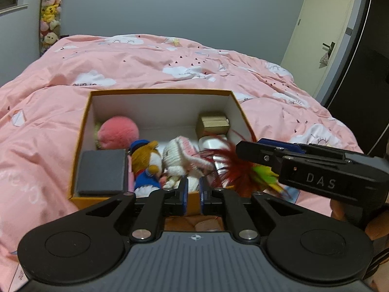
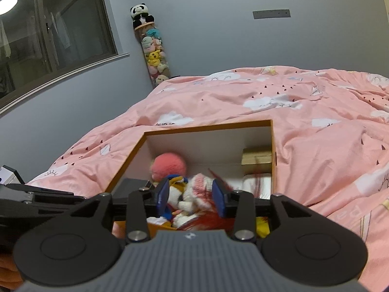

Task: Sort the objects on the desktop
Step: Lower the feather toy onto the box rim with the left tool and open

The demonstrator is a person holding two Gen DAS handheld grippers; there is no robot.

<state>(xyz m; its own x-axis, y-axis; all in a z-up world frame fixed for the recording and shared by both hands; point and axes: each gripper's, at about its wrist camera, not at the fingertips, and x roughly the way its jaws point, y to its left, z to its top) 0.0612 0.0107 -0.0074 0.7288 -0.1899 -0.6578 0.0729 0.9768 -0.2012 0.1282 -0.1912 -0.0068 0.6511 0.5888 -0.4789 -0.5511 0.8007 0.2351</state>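
Nearest the lens in the left wrist view: left gripper [image 1: 193,196], blue pads close together w/ only a thin gap, nothing seen between them, tips at the near wall of the box. Right gripper [image 2: 192,198] has its jaws partway open, roughly a plush-width apart; red feathers blur between the pads but can't tell if they're pinched.

Big to small:
- Pink duvet [image 1: 150,63] w/ cloud print covers the bed, everything sits on it.
- Orange box [image 1: 160,92], white inside, open top, resting on the duvet in front of both grippers.
- Dark grey flat case [image 1: 102,171] in near-left corner of the box, lying flat.
- Pink fuzzy ball plush [image 1: 119,133] behind the case, against the left wall.
- White knitted plush [image 1: 181,160] w/ pink trim, centre of the box.
- Brown-faced doll in blue outfit [image 1: 145,168] betw. the case and the white plush, touching both.
- Feather toy [image 1: 233,170], red w/ green and yellow bits, motion-blurred, over the box's near-right corner just under the right gripper's tip.
- Gold box [image 1: 213,124] in far-right corner, small white item right in front of it.

Tube of plush toys [image 2: 154,56] stands in the room corner, panda on top.
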